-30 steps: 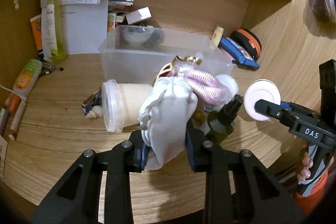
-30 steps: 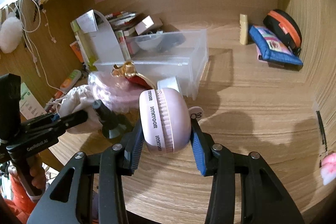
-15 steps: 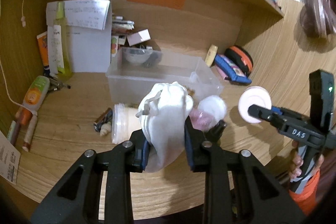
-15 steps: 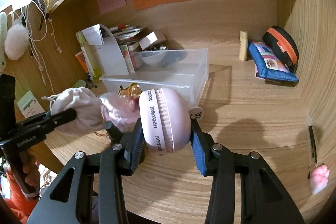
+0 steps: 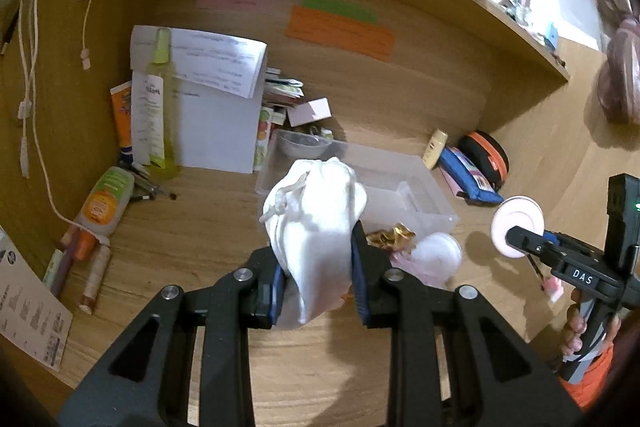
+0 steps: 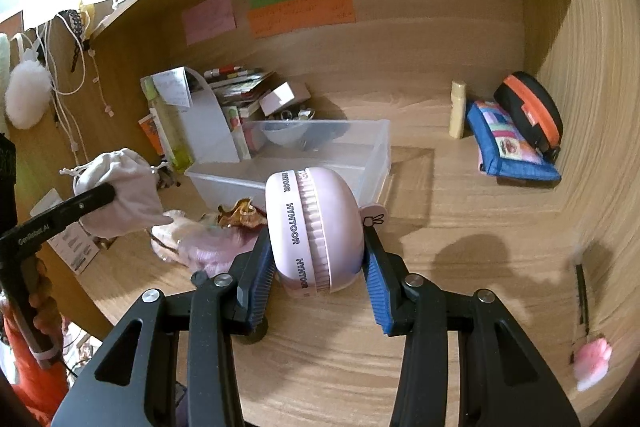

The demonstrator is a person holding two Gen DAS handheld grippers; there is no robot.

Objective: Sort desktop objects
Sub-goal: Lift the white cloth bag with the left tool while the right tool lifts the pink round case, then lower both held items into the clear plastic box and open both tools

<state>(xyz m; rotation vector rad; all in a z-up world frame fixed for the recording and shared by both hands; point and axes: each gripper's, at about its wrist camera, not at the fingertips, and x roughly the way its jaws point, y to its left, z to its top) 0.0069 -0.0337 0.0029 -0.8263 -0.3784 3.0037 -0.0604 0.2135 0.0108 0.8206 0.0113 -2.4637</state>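
My left gripper [image 5: 316,279] is shut on a white drawstring pouch [image 5: 316,223] and holds it above the desk, in front of the clear plastic bin [image 5: 432,207]. The pouch also shows in the right wrist view [image 6: 120,191]. My right gripper [image 6: 320,263] is shut on a round pink HYNTOOR case [image 6: 316,231], held above the desk just in front of the clear bin [image 6: 372,155]. The case shows in the left wrist view [image 5: 518,231] at the right. A pink pouch with a gold clasp [image 6: 212,239] lies on the desk below.
A bowl [image 6: 284,135] sits in the bin's far end. A white file holder [image 5: 216,123], bottles [image 5: 154,107] and tubes [image 5: 104,203] stand at the left. A blue pouch [image 6: 512,147] and an orange-black case [image 6: 528,111] lie at the right. A pink-tipped pen [image 6: 584,327] lies at the right.
Both grippers have risen and pulled back from the desk with their objects. The items on the desk now look smaller and lower in both views.
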